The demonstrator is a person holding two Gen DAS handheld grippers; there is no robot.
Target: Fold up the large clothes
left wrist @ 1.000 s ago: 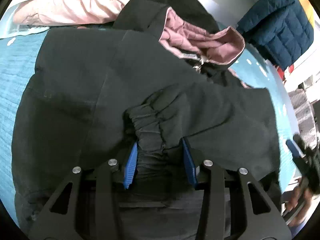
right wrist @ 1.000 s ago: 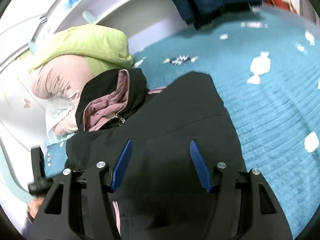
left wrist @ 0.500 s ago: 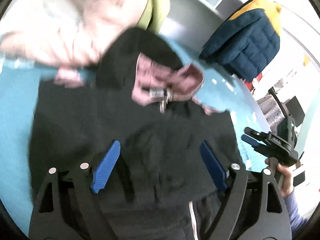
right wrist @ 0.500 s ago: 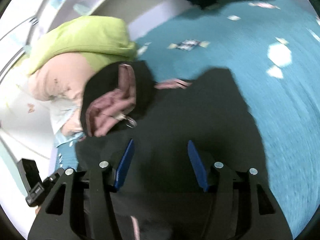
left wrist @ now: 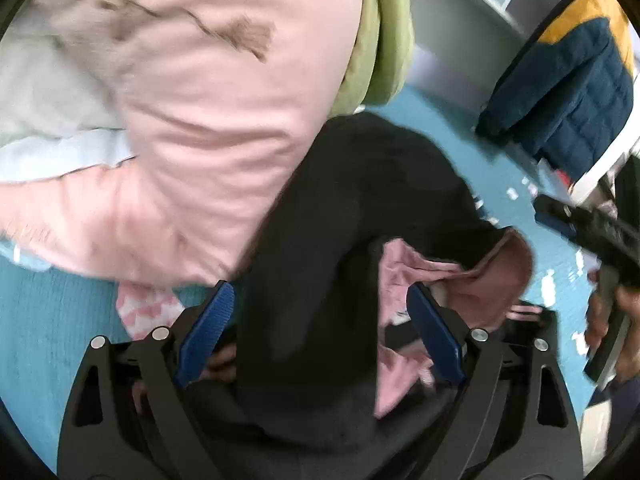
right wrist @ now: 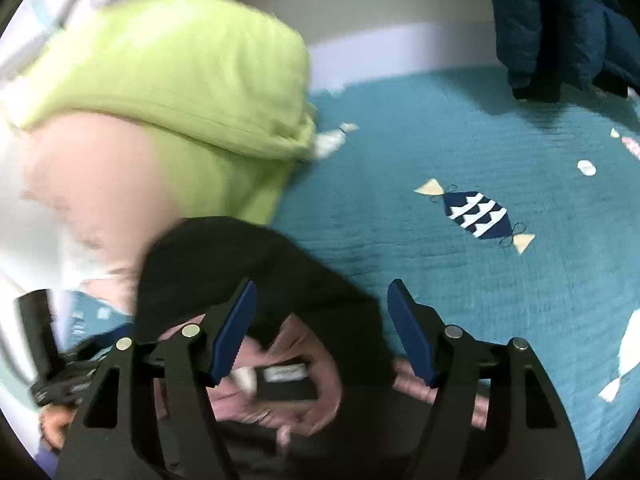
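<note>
Your left gripper (left wrist: 320,332) is spread wide over the black pink-lined hooded jacket (left wrist: 360,208), gripping nothing. Your right gripper's (right wrist: 320,330) jaws are opening above its hood, pads clear.

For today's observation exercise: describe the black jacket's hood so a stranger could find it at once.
Start at the teal bedspread. Against the heap of pink and green clothes lies the black jacket; its hood is the rounded top end. Only it is black outside with a dusty pink lining.
</note>
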